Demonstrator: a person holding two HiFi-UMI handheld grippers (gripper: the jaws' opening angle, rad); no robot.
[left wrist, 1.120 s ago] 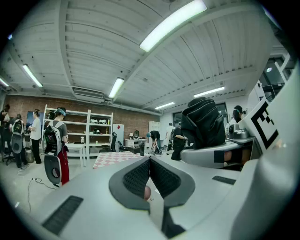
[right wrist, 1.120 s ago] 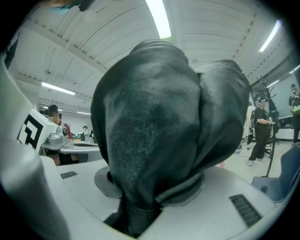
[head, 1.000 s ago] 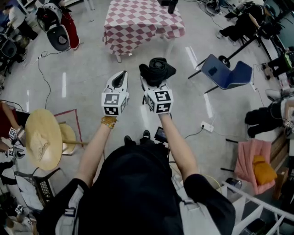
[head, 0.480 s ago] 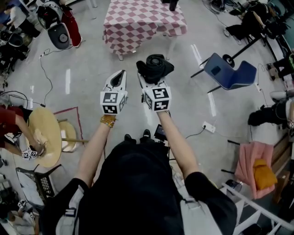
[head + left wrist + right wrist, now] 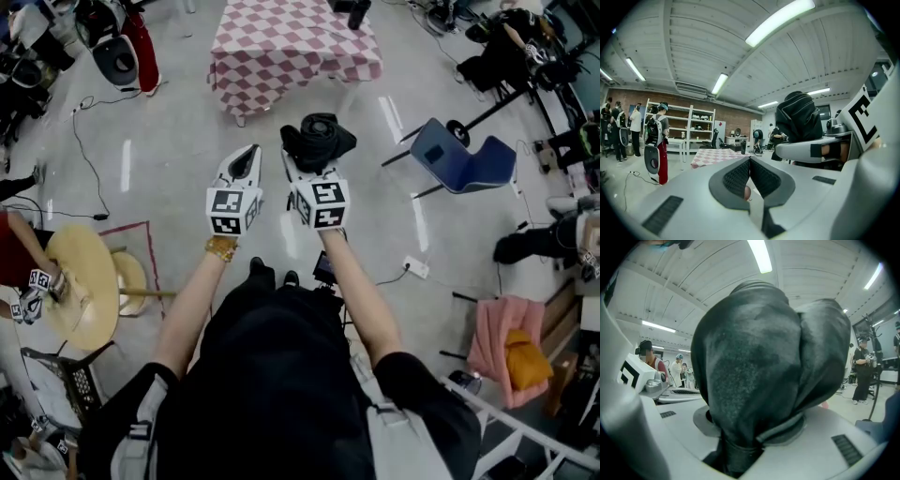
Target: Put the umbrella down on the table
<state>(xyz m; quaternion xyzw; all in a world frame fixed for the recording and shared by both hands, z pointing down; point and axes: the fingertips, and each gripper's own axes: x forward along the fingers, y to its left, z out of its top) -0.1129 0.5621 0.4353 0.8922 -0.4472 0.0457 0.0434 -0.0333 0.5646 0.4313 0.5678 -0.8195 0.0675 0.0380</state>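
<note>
The umbrella (image 5: 319, 141), black and folded into a short bundle, stands upright between the jaws of the right gripper (image 5: 315, 171). In the right gripper view its dark cloth fills most of the picture, and its lower end sits down in the gap between the two grey jaws, which clamp it from both sides. Those jaws have just been opening a little, with the umbrella between them and held. It is up in the air above the grey floor (image 5: 178, 159), well short of the table (image 5: 281, 56).

The table stands ahead of the person, covered by a red-and-white checked cloth, with a dark bottle (image 5: 354, 11) near its far edge. A blue chair (image 5: 464, 155) stands to the right, with a white power strip (image 5: 416, 267) on the floor near it. A pink cloth (image 5: 497, 333) hangs over a stand further right. At the left is a round tan disc (image 5: 84, 281). The left gripper view shows white shelves (image 5: 693, 124) against a brick wall, with people near them.

The left gripper (image 5: 247, 159) is just beside the right one, its jaws pressed together on nothing. Both bare forearms reach forward side by side, the grippers close to level. A gold bracelet (image 5: 222, 248) is on the left wrist.
</note>
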